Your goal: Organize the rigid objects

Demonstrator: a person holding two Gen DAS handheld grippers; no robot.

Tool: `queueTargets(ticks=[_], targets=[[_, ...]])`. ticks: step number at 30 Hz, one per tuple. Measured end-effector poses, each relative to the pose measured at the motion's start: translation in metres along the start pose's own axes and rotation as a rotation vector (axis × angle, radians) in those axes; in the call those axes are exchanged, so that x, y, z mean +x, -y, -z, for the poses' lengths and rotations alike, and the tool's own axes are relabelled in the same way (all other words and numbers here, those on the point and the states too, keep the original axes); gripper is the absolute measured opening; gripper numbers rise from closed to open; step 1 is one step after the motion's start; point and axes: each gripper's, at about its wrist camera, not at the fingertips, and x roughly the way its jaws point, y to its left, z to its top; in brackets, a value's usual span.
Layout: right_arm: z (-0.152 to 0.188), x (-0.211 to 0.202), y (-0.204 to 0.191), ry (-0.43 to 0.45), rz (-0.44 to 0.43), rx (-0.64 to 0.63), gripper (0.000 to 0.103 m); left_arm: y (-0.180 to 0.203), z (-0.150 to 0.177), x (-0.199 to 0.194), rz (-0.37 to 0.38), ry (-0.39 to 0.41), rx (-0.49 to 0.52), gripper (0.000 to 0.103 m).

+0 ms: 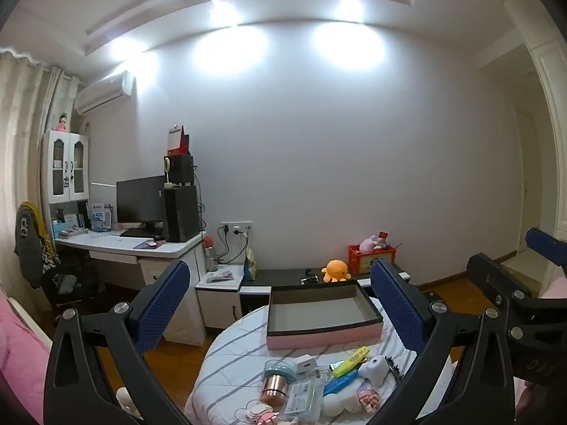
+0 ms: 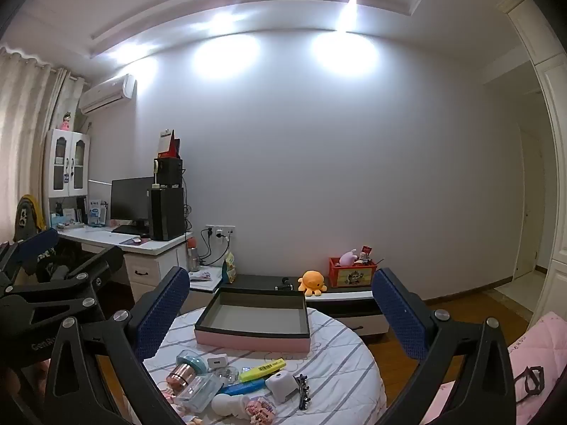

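Above, left gripper [image 1: 280,301] spread wide, right gripper [image 2: 281,304] likewise; rectangular pink-sided box [image 1: 324,313], striped round table [image 2: 340,364]

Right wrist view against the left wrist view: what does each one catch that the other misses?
Only the right wrist view shows the black hair clip whole, and the left gripper from the side. Only the left wrist view shows the right gripper from the side. Both share the empty pink box, the yellow highlighter, the copper cylinder and the striped round table.

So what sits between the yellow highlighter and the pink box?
Only bare striped tablecloth separates the yellow highlighter from the pink box, clearest in the right wrist view.
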Motion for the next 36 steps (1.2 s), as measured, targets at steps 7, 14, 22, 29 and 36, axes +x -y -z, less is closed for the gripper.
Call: queueTargets(ticks=[7, 14, 22, 29, 36], targets=[[0.001, 0.002, 0.002, -0.017, 0.009, -0.001, 0.103, -0.002, -0.002, 0.001, 0.007, -0.013, -0.035, 0.103], [0.002, 0.007, -0.001, -0.034, 0.007, 0.003, 0.103, 0.002, 0.002, 0.005, 0.0, -0.003, -0.008, 0.103], [0.002, 0.006, 0.0, -0.035, 0.007, 0.0, 0.103, 0.003, 0.0, 0.007, -0.002, -0.002, -0.009, 0.103], [0.001, 0.007, 0.001, -0.041, 0.009, 0.0, 0.103, 0.003, 0.002, 0.003, 0.002, 0.007, -0.008, 0.103], [0.002, 0.006, 0.0, -0.042, 0.01, 0.0, 0.103, 0.003, 0.0, -0.002, -0.003, 0.016, 0.001, 0.103]])
